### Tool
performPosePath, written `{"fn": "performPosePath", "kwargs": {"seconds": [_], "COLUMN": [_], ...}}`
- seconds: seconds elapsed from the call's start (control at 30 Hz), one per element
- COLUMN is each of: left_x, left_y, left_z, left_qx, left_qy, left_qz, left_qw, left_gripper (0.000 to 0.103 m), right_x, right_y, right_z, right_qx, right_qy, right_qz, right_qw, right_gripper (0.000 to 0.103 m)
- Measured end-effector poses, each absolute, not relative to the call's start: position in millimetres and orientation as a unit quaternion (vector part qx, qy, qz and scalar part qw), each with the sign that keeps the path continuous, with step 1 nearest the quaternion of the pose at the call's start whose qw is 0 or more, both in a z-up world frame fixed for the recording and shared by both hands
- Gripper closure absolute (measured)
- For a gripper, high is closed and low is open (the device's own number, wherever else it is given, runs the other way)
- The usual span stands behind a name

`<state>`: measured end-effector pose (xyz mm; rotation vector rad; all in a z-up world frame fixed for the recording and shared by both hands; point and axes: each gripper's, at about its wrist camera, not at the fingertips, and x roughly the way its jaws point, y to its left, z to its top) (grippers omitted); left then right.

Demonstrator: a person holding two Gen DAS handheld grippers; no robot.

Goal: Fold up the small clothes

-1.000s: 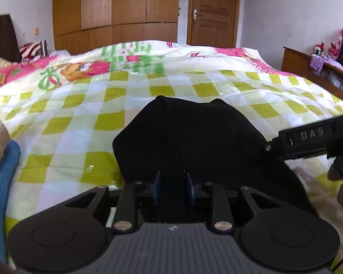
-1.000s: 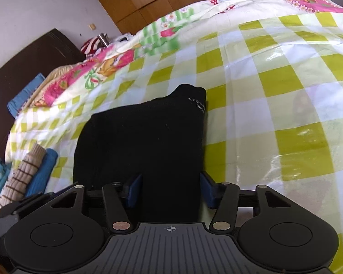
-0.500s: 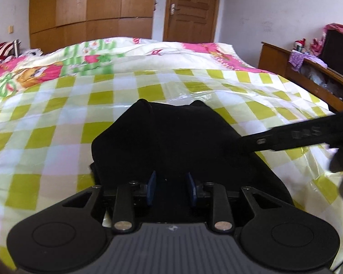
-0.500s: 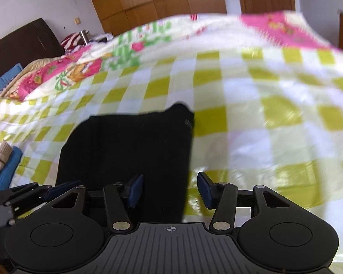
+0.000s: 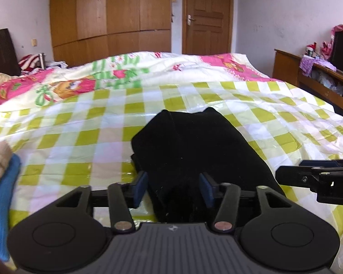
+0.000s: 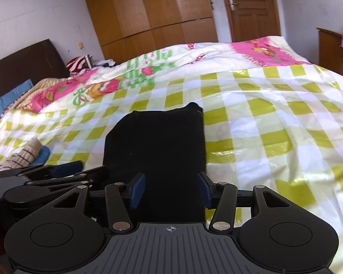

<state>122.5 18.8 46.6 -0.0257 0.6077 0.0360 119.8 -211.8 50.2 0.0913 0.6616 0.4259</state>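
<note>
A black garment [image 5: 194, 148] lies folded flat on the green-and-white checked sheet [image 5: 84, 137], its far edge showing two small bumps. My left gripper [image 5: 173, 187] hovers over the garment's near end. Its jaws are opening; cloth lies between the blue pads [image 5: 140, 188], which do not press on it. In the right wrist view the same black garment [image 6: 155, 148] is a neat rectangle. My right gripper [image 6: 170, 189] stands open above its near edge, gripping nothing. Each gripper shows in the other's view: the right gripper [image 5: 313, 179] at the right, the left gripper [image 6: 57, 173] at the left.
A folded stack, a beige striped piece [image 6: 22, 157] on a blue one [image 5: 0, 194], lies at the sheet's left edge. A pink floral quilt [image 5: 80, 84] covers the bed's far part. A wooden sideboard [image 5: 320, 84] stands to the right, a wardrobe [image 5: 107, 11] and door behind.
The left jaws, pinched on the black cloth's near edge before, have spread wide and let it go. Both grippers have drawn back and risen; the right one has left the garment's right side.
</note>
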Motion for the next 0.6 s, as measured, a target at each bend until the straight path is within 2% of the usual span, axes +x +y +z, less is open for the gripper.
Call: {"fn": "performPosePath", "kwargs": {"seconds": [0.1, 0.2, 0.6], "left_x": [111, 102, 75], "left_y": [18, 19, 29], "left_z": [50, 49, 39], "left_qx": [-0.008, -0.018, -0.034], "left_qy": [0.293, 0.293, 0.301], "left_qz": [0.029, 0.035, 0.060], "left_qw": [0.956, 0.955, 0.951], "left_gripper": [0.013, 0.000, 0.000], "right_x": [110, 99, 71], "right_y": [-214, -213, -208], "right_z": [50, 49, 37], "right_qx": [0.048, 0.046, 0.056], "right_qy": [0.325, 0.326, 0.340], "right_qz": [0.203, 0.201, 0.198], "right_qw": [0.922, 0.922, 0.918], "right_gripper": [0.054, 0.054, 0.053]}}
